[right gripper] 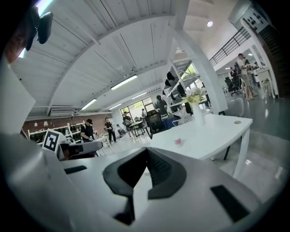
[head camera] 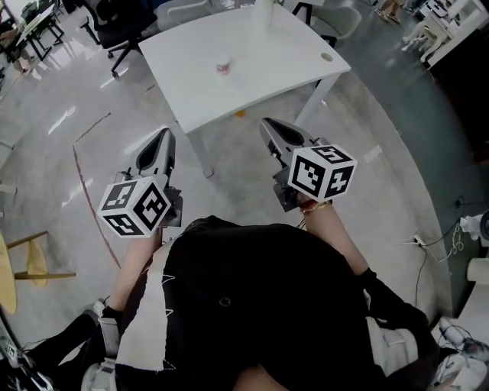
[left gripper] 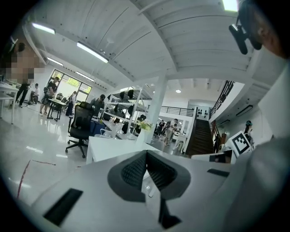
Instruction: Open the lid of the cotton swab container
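Note:
A small round cotton swab container with a pink band stands near the middle of the white table; it shows small and pink in the right gripper view. My left gripper and my right gripper are both held in front of my body, short of the table's near edge and well away from the container. Each gripper's jaws are shut with nothing between them. The container's lid is too small to make out.
A tall white cylinder stands at the table's far edge, and a round cable hole sits at its right corner. Black office chairs stand beyond the table. A wooden stool is at my left. Cables lie on the floor at right.

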Demonstrator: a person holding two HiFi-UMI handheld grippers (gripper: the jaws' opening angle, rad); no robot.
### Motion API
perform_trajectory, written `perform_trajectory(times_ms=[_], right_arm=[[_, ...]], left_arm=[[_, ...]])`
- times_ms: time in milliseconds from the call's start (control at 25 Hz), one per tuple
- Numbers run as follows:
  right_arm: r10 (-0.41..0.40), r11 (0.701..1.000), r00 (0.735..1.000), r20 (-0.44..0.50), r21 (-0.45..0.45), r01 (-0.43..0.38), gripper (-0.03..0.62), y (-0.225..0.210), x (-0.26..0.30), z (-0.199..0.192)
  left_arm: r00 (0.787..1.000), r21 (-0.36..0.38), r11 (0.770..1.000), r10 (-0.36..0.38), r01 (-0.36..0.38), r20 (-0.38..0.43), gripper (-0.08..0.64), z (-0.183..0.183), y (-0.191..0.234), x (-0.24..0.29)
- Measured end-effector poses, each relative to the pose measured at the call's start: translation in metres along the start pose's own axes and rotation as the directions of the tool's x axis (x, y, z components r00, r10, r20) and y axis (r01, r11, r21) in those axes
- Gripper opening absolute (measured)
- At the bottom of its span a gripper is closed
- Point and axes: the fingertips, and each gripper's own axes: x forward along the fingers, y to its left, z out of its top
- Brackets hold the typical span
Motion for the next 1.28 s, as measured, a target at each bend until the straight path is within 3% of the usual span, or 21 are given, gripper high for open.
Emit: perform_trajectory(times_ms=[160,480,920,1280], right_arm=[[-0.006,1.000,0.998,-0.063,0.002,0.006,0.005,-0.001,0.006,-0.018],[0.020,0.996,0.994,-0.108,0.093,-0.010,0.005,-0.018,0.037,-0.033],[0.061,0.993,0.993,-0.103,0.109,-0.049,0.005,-0.052,0.101,0.003],[0.067,0.995,0.992,-0.110,0.085,-0.057,0.005,-0.108,0.145,0.044]], left_arm=[[1.000,-0.037,0.999,0.017,-0.017,-0.021,0.011,-0.013,0.011,-0.002],[0.995,-0.100,0.993,0.050,-0.058,-0.087,0.011,-0.040,0.030,0.010],[0.991,-0.099,0.988,0.108,-0.115,-0.077,0.011,-0.016,0.065,0.066],[0.982,-0.090,0.979,0.175,-0.181,-0.072,0.011,0.001,0.092,0.133]])
